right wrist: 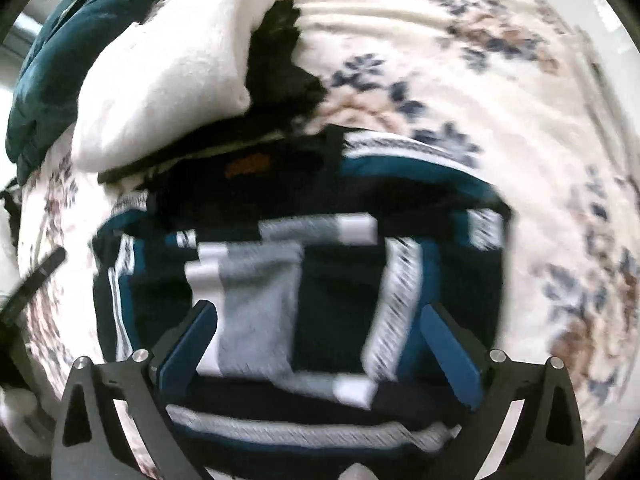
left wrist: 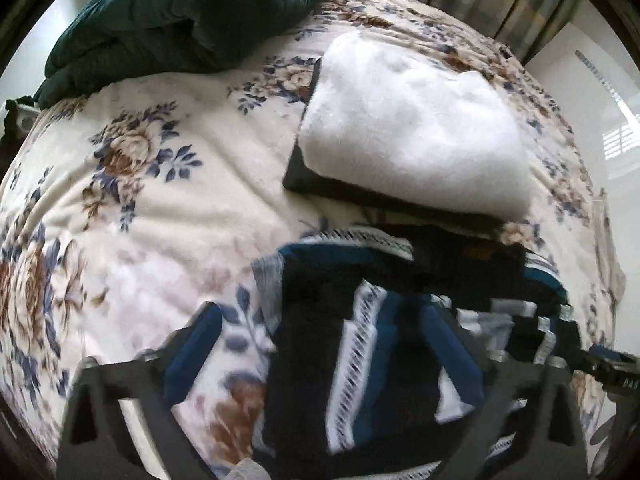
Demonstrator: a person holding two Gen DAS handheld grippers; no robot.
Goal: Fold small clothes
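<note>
Your left gripper (left wrist: 328, 344) hangs over the near left edge of the striped garment (left wrist: 372, 320), its jaws spread wide with nothing pinched; one blue pad sits over the floral bedspread (left wrist: 160, 208) and the other over the dark fabric. Your right gripper (right wrist: 320, 340) points down onto the same garment, jaws equally wide apart and gripping nothing, the navy, teal, grey and white folds lying loose between the pads. The garment lies bunched on the bed, in the foreground of both views, partly folded over itself. Just behind it, touching its far edge, a folded white fleece piece (left wrist: 412, 128) rests on top of a dark folded item (left wrist: 304, 180). A dark teal quilt (left wrist: 188, 12) is heaped at the far corner of the bed, well apart from the garment. Both views are motion-blurred.
</note>
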